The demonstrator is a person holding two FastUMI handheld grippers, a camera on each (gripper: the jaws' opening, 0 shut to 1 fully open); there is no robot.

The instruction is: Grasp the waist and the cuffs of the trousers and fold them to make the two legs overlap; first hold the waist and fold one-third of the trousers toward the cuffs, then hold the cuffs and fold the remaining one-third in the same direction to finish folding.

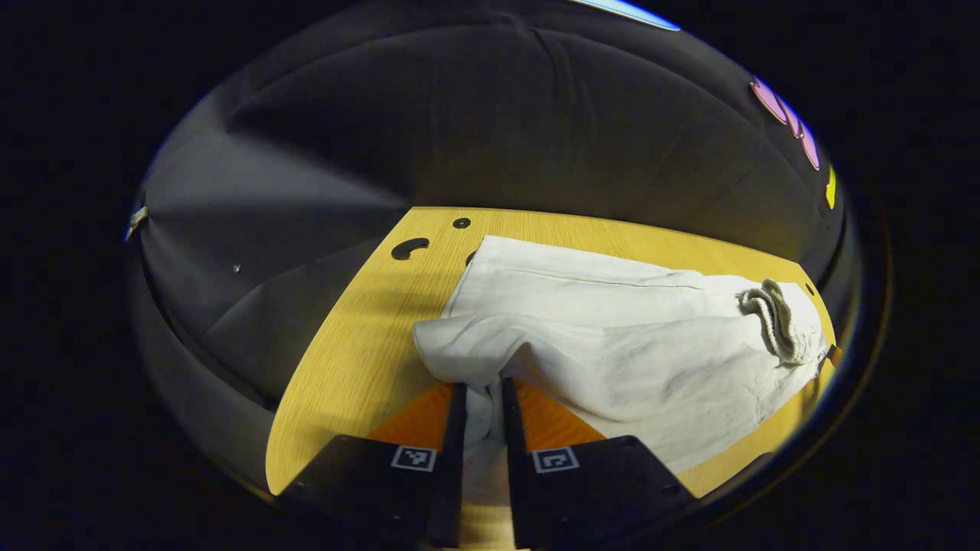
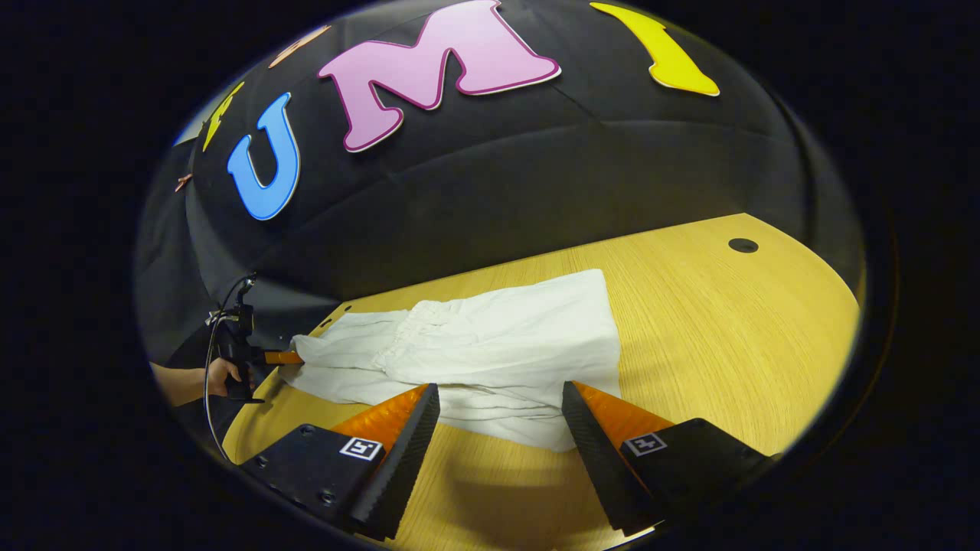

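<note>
A: Status? White trousers lie flat on the wooden table, drawstring waist at one end.

B: Left gripper nearly closed, cloth pinched between its fingers at the cuff end; right gripper wide open, holding nothing, just short of the near hem.

A: Handling?

B: Light, limp fabric, likely to sag and slide; it should grip hems and waistband, not mid-panel.

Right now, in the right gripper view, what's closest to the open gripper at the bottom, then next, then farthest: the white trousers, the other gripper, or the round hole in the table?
1. Trousers: right ahead of the right gripper, their near edge between its open fingers.
2. Round hole: farther back on the table, toward the right.
3. Left gripper: far left, at the trousers' far end.

The hole and the left gripper are close to call.
</note>
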